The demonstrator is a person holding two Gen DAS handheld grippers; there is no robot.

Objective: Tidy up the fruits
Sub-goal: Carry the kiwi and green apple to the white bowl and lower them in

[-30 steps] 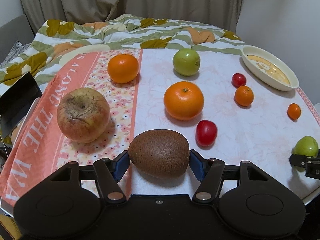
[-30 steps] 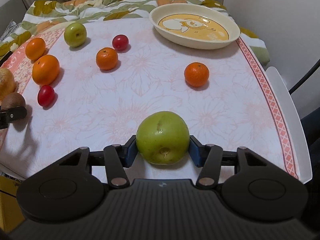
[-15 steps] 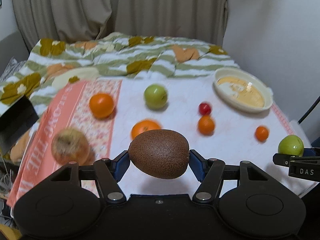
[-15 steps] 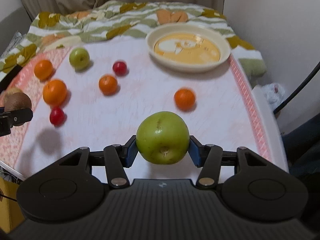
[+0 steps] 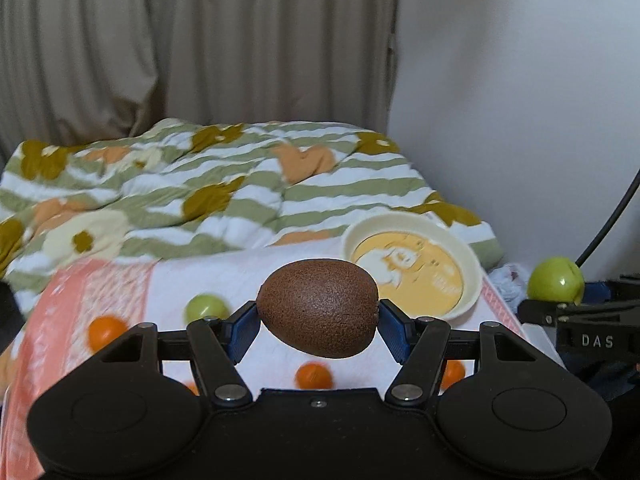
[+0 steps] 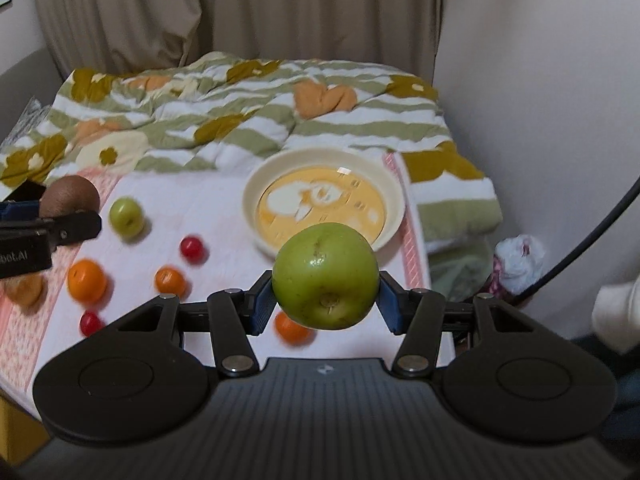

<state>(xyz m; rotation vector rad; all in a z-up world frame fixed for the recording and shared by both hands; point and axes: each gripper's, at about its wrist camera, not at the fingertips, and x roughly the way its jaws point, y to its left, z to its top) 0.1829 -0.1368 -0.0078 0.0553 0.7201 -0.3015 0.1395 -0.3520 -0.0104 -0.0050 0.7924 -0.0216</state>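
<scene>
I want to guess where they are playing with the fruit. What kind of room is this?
Probably a bedroom at home. A striped flowery quilt lies bunched behind the cloth-covered table, curtains hang along the back wall, and a cartoon-printed bowl sits among the fruit.

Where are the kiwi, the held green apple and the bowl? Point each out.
kiwi (image 5: 318, 308): left wrist view, middle of its brown skin.
held green apple (image 6: 325, 276): right wrist view, centre of its front.
bowl (image 6: 394, 196): right wrist view, right side of its cream rim.
</scene>
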